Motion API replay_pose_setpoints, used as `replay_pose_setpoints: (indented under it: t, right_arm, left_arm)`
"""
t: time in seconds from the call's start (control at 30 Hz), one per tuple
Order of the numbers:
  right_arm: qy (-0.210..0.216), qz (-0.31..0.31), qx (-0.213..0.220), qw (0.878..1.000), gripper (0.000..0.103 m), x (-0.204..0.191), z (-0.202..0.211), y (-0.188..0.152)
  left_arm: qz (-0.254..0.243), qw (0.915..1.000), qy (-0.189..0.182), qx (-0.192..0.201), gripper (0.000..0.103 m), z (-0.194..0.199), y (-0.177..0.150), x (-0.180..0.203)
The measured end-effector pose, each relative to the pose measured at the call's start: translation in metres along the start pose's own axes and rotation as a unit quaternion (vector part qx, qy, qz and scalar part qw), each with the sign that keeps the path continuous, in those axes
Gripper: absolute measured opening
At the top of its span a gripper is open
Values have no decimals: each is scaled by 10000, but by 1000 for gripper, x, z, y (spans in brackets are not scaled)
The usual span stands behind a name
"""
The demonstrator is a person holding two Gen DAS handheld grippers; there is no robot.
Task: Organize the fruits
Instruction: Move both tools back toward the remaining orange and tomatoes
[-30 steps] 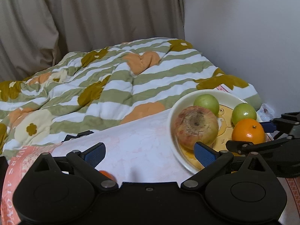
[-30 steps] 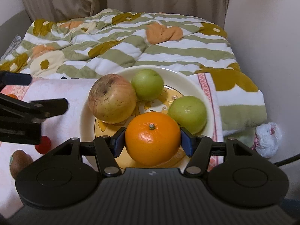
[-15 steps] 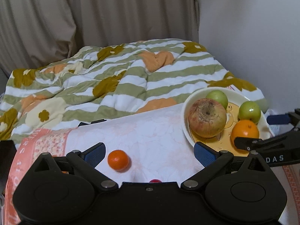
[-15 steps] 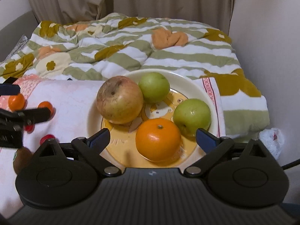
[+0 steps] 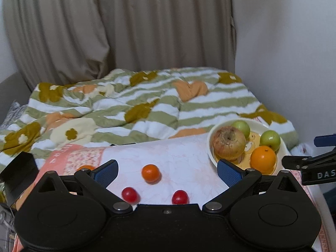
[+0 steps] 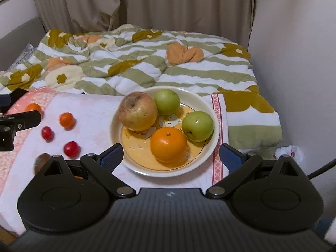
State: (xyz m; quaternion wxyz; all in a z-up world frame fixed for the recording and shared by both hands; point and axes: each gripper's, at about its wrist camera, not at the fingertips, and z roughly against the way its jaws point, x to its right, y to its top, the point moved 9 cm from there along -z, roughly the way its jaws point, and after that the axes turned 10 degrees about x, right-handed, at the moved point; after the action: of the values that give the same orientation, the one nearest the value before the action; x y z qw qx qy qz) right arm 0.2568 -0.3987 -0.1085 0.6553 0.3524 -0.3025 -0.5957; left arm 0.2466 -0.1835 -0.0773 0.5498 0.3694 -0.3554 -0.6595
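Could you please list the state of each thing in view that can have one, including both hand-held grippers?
Right hand-held gripper: open, empty; jaws just opened.
Left hand-held gripper: open, empty.
Large orange: released, resting in the plate.
Plate: upright, holding four fruits.
Blemished apple: in the plate.
Two green fruits: in the plate.
Small orange fruit: loose on the cloth.
Two red fruits: loose on the cloth.

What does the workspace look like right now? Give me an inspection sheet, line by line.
Surface: pink-white cloth spread on the bed.
Job's things: plate holding apple, two green fruits, orange; small oranges and red fruits loose on the cloth.
Clutter: crumpled wrapper by the wall.
Grippers: left gripper and right gripper open, empty.
Cables: one dark cable.
Surroundings: striped blanket, curtain.
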Motion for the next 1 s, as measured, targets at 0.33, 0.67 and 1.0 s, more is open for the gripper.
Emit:
replay_pose_setpoints:
  t: [0.33, 0.67, 1.0]
  right_arm:
    - [425, 291, 397, 9979, 103, -33, 60, 17]
    - [681, 340, 407, 9963, 103, -83, 77, 12]
    - [319, -6, 178, 9993, 103, -157, 66, -1]
  left_arm:
    - [369, 9969, 661, 207, 102, 69, -10, -40]
    - [402, 9925, 1145, 142, 102, 99, -26, -108]
    - [178, 9974, 698, -24, 102, 67, -30, -174]
